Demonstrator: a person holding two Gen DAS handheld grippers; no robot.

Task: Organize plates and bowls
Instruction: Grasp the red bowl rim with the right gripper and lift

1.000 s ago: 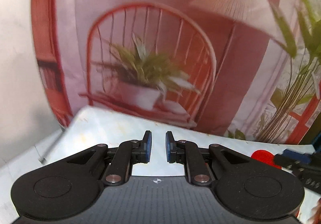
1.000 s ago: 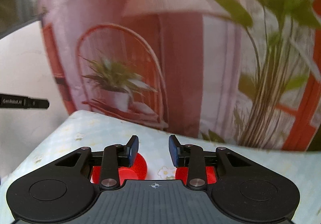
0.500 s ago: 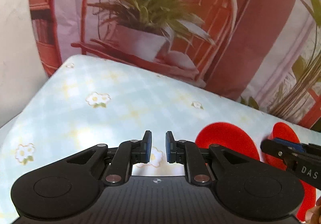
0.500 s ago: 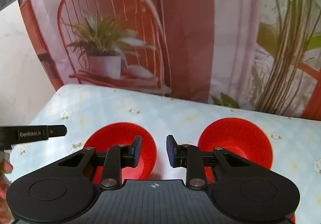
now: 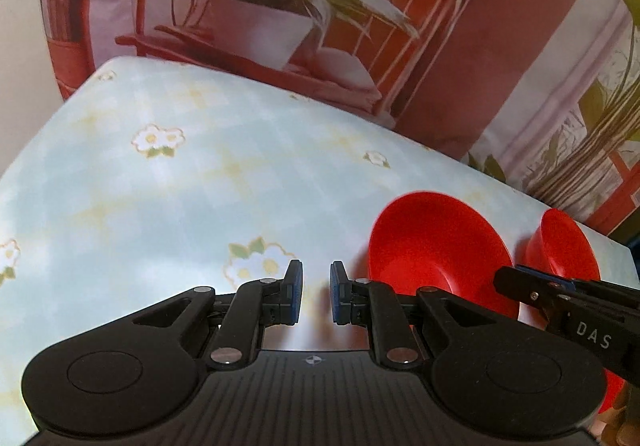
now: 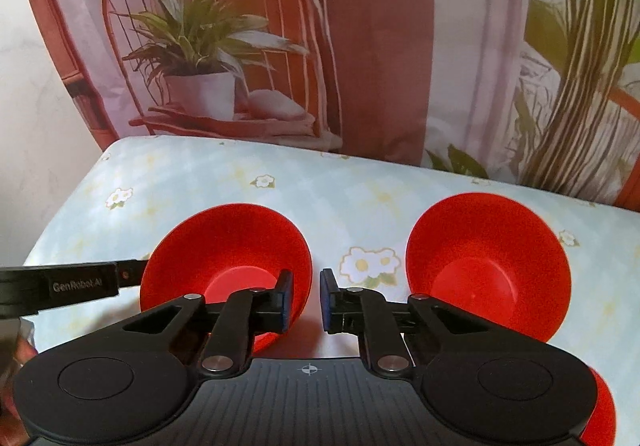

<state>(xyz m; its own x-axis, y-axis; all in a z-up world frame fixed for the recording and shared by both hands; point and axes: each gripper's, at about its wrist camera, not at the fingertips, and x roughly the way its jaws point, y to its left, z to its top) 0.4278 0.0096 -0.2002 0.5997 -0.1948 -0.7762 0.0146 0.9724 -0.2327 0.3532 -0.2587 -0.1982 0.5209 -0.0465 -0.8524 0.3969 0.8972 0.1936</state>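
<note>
Two red bowls stand upright on the table. In the right wrist view one bowl [image 6: 236,246] is at the left and the other bowl [image 6: 488,258] at the right. My right gripper [image 6: 306,300] is open and empty, above the gap between them. In the left wrist view the same bowls show at the right: the nearer bowl [image 5: 436,246] and the farther bowl [image 5: 564,246]. My left gripper [image 5: 316,292] is open and empty, over bare cloth left of the bowls. A further red piece [image 6: 600,414] shows at the bottom right, mostly hidden.
The table has a pale blue cloth with white flowers [image 5: 160,186]. A printed backdrop of a chair and potted plant [image 6: 208,58] hangs behind its far edge. The left gripper's arm [image 6: 72,286] reaches in at the left; the right gripper's arm [image 5: 576,322] crosses the lower right.
Both grippers have tilted down and come lower toward the table. The bowls now show larger and fuller in both views. The jaws have kept the same gap.
</note>
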